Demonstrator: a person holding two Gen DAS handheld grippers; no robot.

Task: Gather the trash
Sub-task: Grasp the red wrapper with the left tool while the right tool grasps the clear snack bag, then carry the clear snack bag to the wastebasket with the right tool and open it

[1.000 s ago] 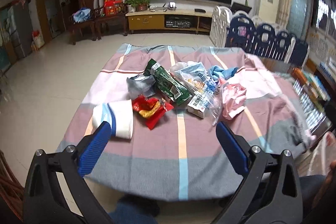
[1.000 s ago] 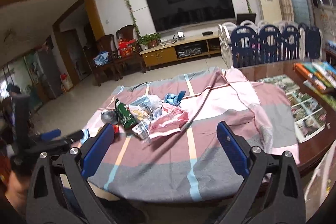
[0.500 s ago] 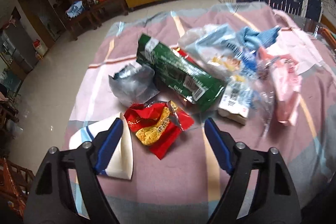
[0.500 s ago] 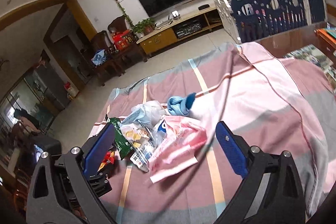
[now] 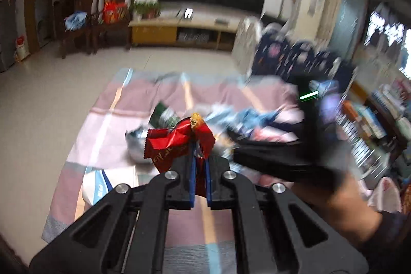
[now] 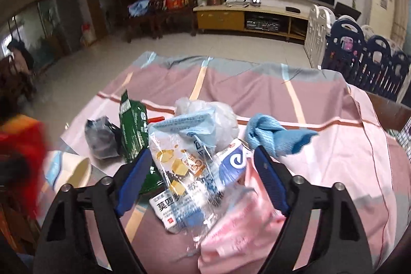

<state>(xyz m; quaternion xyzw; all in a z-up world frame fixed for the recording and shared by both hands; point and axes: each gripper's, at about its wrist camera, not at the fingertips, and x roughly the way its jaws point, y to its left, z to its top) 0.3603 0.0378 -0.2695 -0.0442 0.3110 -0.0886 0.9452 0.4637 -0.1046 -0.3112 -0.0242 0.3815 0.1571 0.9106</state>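
The left gripper is clamped on a crumpled red wrapper, which sticks up out of its blue pads, lifted clear of the striped tablecloth. The right gripper is closing, its pads standing on either side of a clear snack bag with yellow pieces printed on it, not yet pressing it. Around that bag lie a pink plastic bag, a blue cloth, a white crumpled bag, a green packet and a grey foil bag. A paper cup lies on its side near the table's left edge.
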